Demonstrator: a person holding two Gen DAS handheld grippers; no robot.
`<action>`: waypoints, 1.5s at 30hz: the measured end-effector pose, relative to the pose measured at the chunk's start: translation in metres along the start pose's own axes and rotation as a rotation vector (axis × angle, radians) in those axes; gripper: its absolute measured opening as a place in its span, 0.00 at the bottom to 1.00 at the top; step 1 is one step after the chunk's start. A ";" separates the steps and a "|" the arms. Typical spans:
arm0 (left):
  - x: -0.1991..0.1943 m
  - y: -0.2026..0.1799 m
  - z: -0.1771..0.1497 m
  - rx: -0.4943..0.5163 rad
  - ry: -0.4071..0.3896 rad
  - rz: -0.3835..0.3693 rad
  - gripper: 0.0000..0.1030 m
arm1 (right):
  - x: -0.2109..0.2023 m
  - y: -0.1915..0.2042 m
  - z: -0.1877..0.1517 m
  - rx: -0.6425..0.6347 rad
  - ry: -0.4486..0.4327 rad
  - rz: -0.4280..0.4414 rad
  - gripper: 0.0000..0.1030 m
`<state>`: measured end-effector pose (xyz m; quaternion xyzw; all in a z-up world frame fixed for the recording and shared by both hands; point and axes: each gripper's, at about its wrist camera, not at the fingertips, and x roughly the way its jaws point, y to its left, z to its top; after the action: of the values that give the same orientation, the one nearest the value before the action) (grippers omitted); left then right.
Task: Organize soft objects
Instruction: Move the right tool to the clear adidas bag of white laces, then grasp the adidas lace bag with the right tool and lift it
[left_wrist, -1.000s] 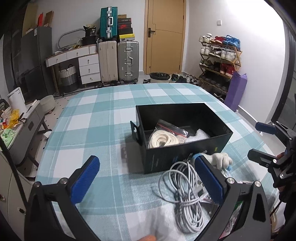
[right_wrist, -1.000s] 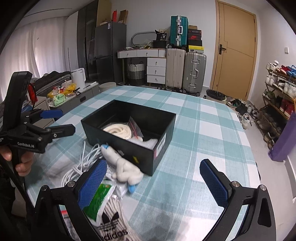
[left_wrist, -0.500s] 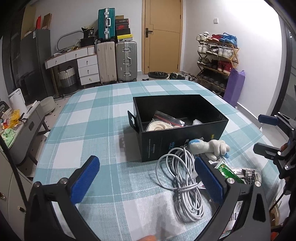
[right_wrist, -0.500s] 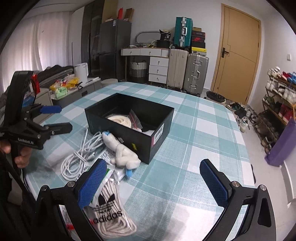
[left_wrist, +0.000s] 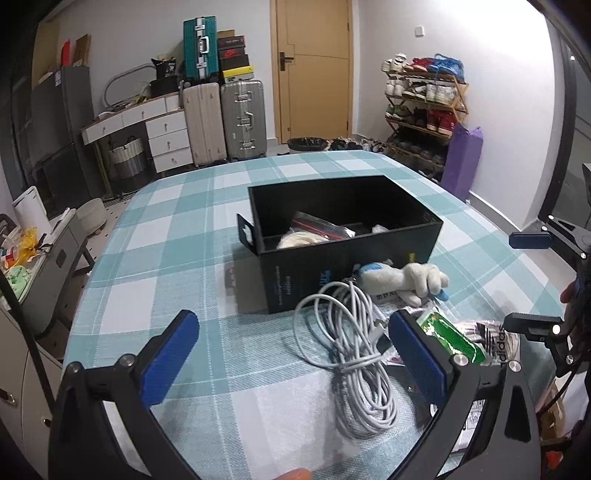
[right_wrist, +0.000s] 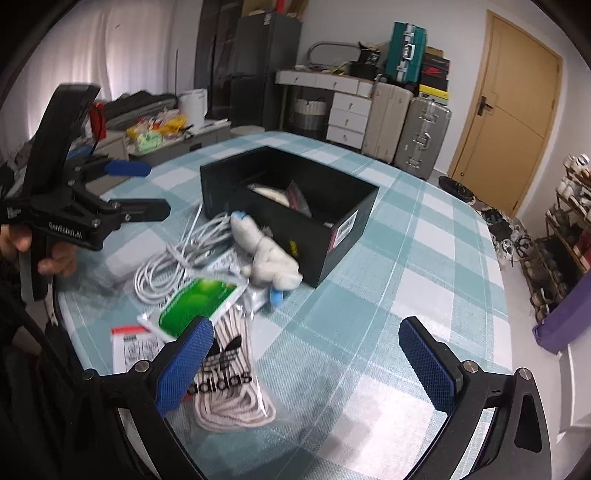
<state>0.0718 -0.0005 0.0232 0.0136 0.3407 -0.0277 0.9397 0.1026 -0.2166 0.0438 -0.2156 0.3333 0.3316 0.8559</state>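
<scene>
From the left wrist view, the left claw (left_wrist: 293, 360) hung released above the checked surface (left_wrist: 155, 258), its blue pads spread wide with nothing between them. Just ahead of it and slightly to its right lay a coil of white cable (left_wrist: 354, 350), partly between the pads' lines but untouched. Beyond the cable a white plush toy (left_wrist: 402, 278) with blue tips lay against the near wall of the black box (left_wrist: 295, 277). Inside the box sat a coil of white rope (left_wrist: 299, 240) and a clear bag with red contents (left_wrist: 321, 225). Behind the right pad lay a green packet (left_wrist: 448, 338) and a bagged Adidas rope (left_wrist: 495, 338). At the far right, the right claw (left_wrist: 532, 280) was held up, also released.

From the right wrist view, the right claw (right_wrist: 304, 363) was likewise spread open and empty over the surface (right_wrist: 406, 266). Under and just behind its left pad lay the bagged Adidas rope (right_wrist: 229, 387), with the green packet (right_wrist: 195, 299) just beyond it. Further ahead the plush toy (right_wrist: 266, 254) rested touching the box (right_wrist: 332, 240), and the cable (right_wrist: 177, 254) lay left of it. Far left, a hand (right_wrist: 44, 254) held the left claw (right_wrist: 147, 188), jaws apart.
</scene>
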 end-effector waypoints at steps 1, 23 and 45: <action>0.001 -0.001 0.000 0.003 0.006 -0.003 1.00 | 0.001 0.000 -0.001 -0.002 0.008 0.007 0.99; 0.008 -0.006 -0.004 0.008 0.048 -0.038 1.00 | 0.024 0.027 -0.015 -0.084 0.121 0.095 0.99; 0.015 -0.006 -0.007 0.001 0.076 -0.040 1.00 | 0.055 0.021 -0.021 0.029 0.220 0.164 0.99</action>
<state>0.0786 -0.0065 0.0084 0.0084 0.3764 -0.0464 0.9253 0.1098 -0.1907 -0.0130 -0.2101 0.4462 0.3701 0.7873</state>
